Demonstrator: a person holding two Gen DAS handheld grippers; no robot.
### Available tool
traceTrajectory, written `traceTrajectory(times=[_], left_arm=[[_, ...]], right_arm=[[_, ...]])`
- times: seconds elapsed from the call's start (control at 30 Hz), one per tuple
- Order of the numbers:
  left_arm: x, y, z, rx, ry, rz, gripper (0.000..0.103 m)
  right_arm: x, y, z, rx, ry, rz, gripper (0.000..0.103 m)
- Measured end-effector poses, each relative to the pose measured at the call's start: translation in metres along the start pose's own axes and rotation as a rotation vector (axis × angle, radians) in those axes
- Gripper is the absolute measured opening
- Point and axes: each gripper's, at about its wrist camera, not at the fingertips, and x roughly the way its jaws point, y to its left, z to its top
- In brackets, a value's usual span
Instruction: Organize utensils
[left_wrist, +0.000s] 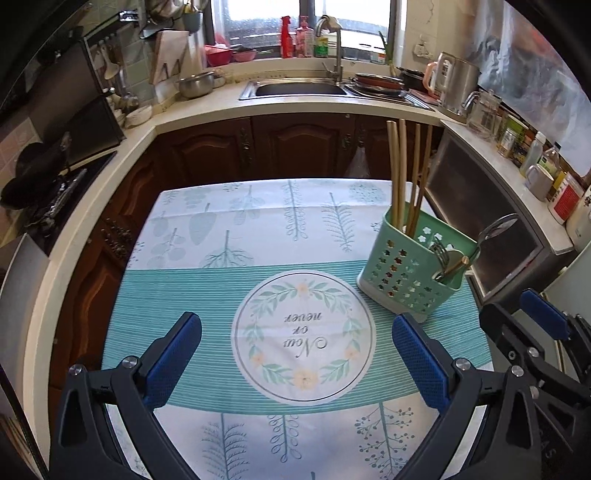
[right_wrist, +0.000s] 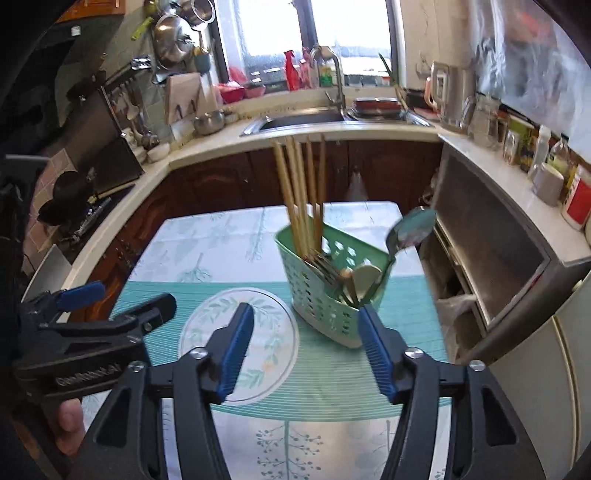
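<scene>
Right wrist view alone shows thumb (right_wrist: 68, 424), both hand-held grippers released, utensil caddy (right_wrist: 325, 295) ahead

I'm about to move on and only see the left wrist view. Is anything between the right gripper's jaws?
Observer: No. The right gripper is open, with nothing between its jaws.
Operator: Where is the holder from there?
Observer: The green utensil holder stands just past the fingertips, showing in the gap between them, nearer the right-hand one.
Operator: Can you see what is gripping my left gripper?
Observer: Only a thumb, pressed under the body of the left gripper.
</scene>
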Motion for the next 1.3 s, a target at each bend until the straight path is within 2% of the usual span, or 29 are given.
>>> traceTrajectory(times=[0.1,0.23,0.63,1.3], left_arm=[[-0.009,0.006,-0.002,-0.006,-0.005,0.031,0.102],[-0.022,0.015,-0.004,-0.013,-0.026,0.033,0.102],[-0.044,0.03,-0.016,-0.03,-0.037,0.028,0.102],[-0.056,0.033,-0.032,-0.029,-0.031,0.041,0.102]], right_arm=[[-0.013,0.008,0.0,-0.011,0.0,0.015,0.062],[-0.029,0.013,0.002,0.004,0.008,0.035,0.063],[-0.073,0.027,-0.001,0.002,0.024,0.016,0.065],[-0.089,0.021,-0.006,-0.007,0.049,0.005,0.065]])
